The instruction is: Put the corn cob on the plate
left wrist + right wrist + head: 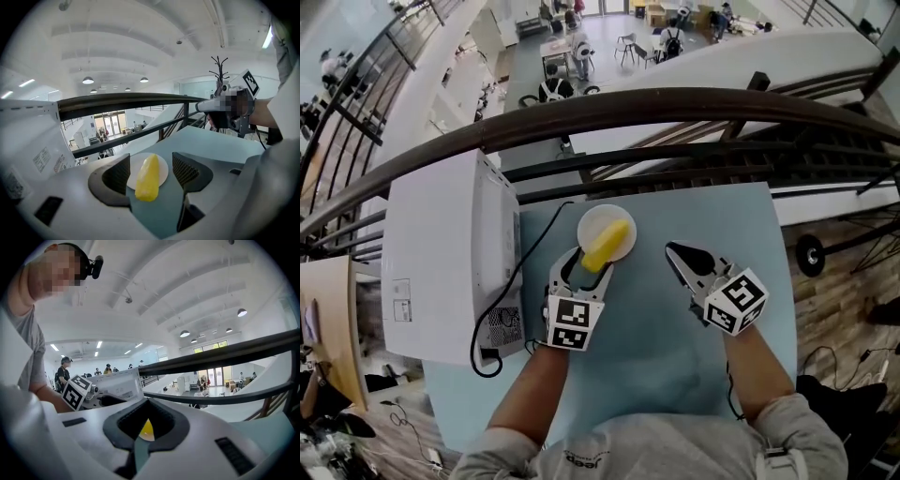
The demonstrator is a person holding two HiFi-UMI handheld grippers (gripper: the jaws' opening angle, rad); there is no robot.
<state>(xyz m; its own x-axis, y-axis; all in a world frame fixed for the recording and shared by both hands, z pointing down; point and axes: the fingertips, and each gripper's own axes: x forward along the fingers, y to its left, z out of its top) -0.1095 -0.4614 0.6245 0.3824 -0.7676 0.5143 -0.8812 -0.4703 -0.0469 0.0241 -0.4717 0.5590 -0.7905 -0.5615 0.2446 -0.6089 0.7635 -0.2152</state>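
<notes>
Box [441, 253] sits at the table's [675, 375] left edge. Next, the left gripper [587, 264] has its jaws spread, flanking the cob's [607, 246] near end. The cob lies on the plate [592, 222], that end overhanging the rim. The right gripper [672, 249], apart from the plate, has its jaws pressed together on nothing.

1 corn cob [607, 246], 1 plate [593, 222], 2 grippers [586, 266] [672, 248].

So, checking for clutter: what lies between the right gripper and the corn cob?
Nothing: the head view shows only bare blue table between the right gripper and the corn cob, which lies across the white plate's near rim.
</notes>
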